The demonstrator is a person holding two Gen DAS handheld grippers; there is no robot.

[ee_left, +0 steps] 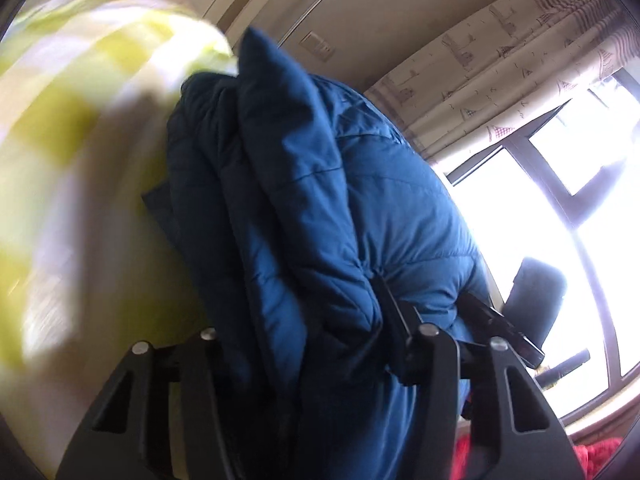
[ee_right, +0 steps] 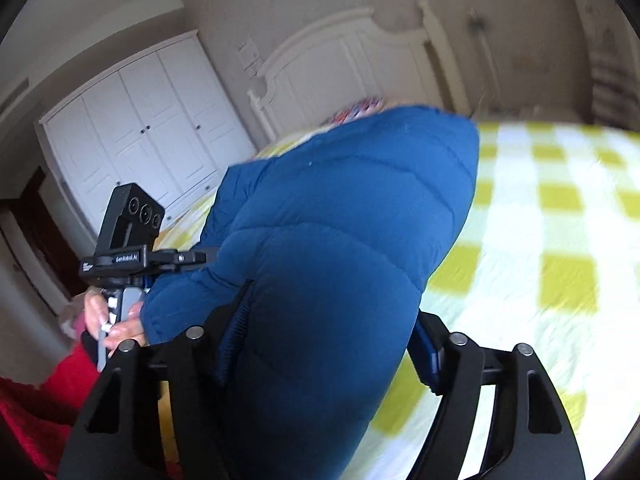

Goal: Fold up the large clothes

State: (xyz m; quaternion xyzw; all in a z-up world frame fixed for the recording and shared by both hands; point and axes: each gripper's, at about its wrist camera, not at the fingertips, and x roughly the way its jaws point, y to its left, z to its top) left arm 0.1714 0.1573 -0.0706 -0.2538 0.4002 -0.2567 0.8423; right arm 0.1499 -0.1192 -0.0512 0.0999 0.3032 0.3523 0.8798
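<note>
Between the jaws of the left gripper (ee_left: 424, 304) sits a thick bunch of the blue puffer jacket (ee_left: 320, 208); the two fingers press into the padding from both sides, so this gripper is clamped on the jacket. Beyond the jaws the jacket stands up in several layers, one fold edge rising to a point, with the bed (ee_left: 60, 128) and its yellow checked cover blurred on the far side.

The right gripper (ee_right: 328, 328) is also clamped on the jacket (ee_right: 340, 220): a fat quilted roll fills the whole gap between its fingers and bulges out over them. Ahead of these jaws the jacket hangs above the bed (ee_right: 560, 240), and I cannot tell if its far end touches the cover. To the left of the jaws a hand (ee_right: 116, 320) holds the other gripper.

As I judge it, the folding is in the middle. The jacket is already doubled into layers and gathered, but it is lifted, not lying flat. What remains is to lay it down on the bed, press the layers even, and release both grips.
</note>
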